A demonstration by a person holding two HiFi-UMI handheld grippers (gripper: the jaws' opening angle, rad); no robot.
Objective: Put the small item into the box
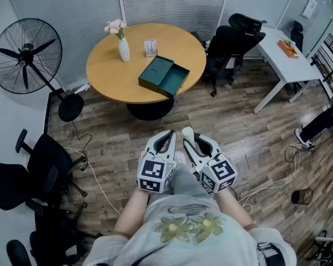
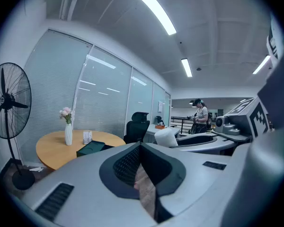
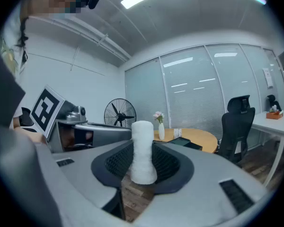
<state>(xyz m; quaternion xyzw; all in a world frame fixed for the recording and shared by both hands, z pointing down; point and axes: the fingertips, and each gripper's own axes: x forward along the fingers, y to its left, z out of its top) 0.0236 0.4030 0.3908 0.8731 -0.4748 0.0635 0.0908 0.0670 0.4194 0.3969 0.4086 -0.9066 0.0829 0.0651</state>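
Observation:
A small white foam cylinder (image 3: 143, 150) stands upright between the pads of my right gripper (image 3: 143, 161), which is shut on it. In the head view the cylinder (image 1: 187, 132) pokes out of the right gripper (image 1: 191, 142), close in front of the person's body. Beside it my left gripper (image 1: 169, 137) is shut with nothing in it; in its own view the left gripper (image 2: 142, 150) shows its jaws meeting at the tips. The open dark green box (image 1: 163, 76) lies on the round wooden table (image 1: 105, 71), well ahead of both grippers. It also shows as the box (image 2: 91, 148) and the box (image 3: 187, 144).
A white vase with pink flowers (image 1: 122, 46) and a small card (image 1: 150, 47) stand on the table behind the box. A floor fan (image 1: 25, 57) is at left. Black office chairs (image 1: 230, 46), a white desk (image 1: 286, 60) and floor cables (image 1: 91, 173) surround the table. A person (image 2: 200, 116) stands far off.

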